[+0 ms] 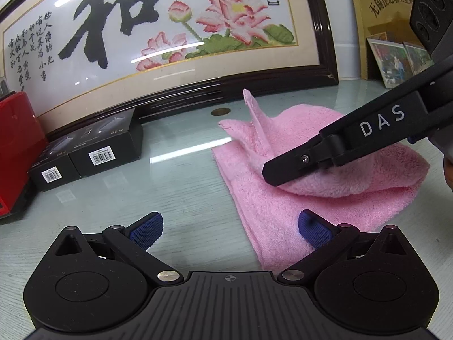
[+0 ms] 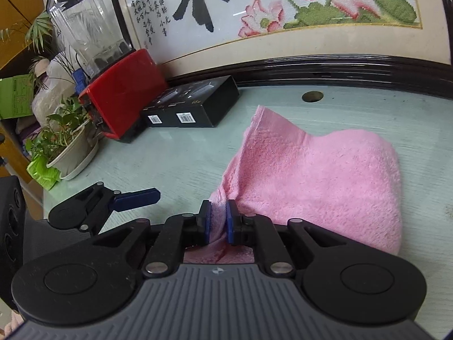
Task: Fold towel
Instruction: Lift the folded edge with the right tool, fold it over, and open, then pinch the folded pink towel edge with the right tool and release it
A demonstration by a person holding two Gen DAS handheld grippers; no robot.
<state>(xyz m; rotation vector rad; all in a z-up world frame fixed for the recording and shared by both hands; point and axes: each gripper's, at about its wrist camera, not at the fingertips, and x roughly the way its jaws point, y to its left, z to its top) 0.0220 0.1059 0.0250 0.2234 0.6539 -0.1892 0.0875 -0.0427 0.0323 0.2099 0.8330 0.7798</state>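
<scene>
Towel: the pink towel (image 2: 311, 175) is lying in a soft heap on the pale green table (image 2: 175, 155), one corner sticking up.
Right gripper (image 2: 218, 221): its blue pads are squeezing a fold of the towel at the near edge.
Left gripper (image 1: 229, 229): its jaws are standing wide apart, holding nothing, just beside the towel.
Behind: two black boxes (image 2: 192, 107) are sitting near a red blender (image 2: 121, 90) and a big flower picture (image 1: 170, 36).
</scene>
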